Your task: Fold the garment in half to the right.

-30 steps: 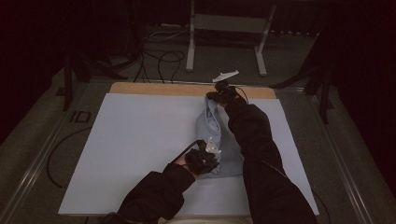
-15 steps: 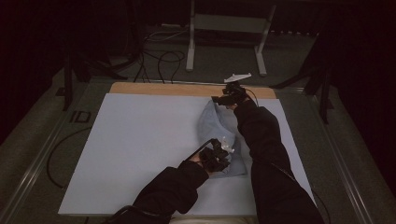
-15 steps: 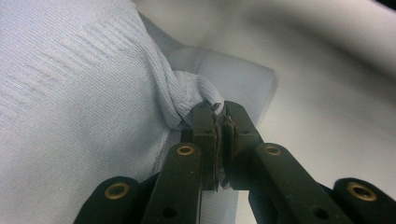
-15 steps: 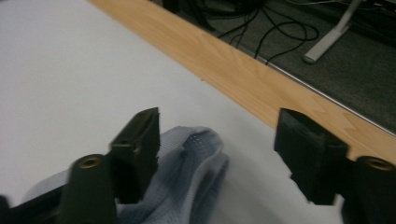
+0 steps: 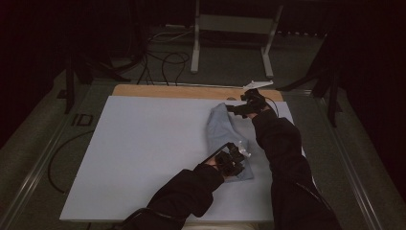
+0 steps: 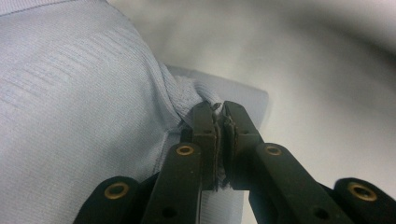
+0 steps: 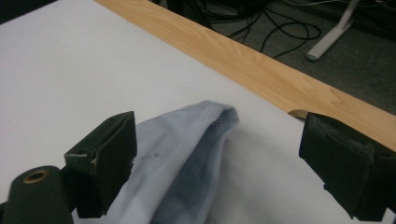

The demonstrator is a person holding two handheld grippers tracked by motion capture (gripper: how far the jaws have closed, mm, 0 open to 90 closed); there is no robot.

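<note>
A pale blue cloth lies folded in a long strip on the white table sheet, right of centre. My left gripper is at the strip's near end, shut on a bunched edge of the cloth, which is pinched between the jaw tips. My right gripper hovers at the far end, jaws wide open, with the cloth's rounded far tip lying between and below them, untouched.
A bare wooden strip of table runs along the far edge beyond the white sheet. Past it on the floor are cables and a white stand's legs. The left half of the sheet is open.
The right gripper has let go of the cloth's far end and now stands open above it. The left gripper has shifted slightly right along the near end, still holding the cloth.
</note>
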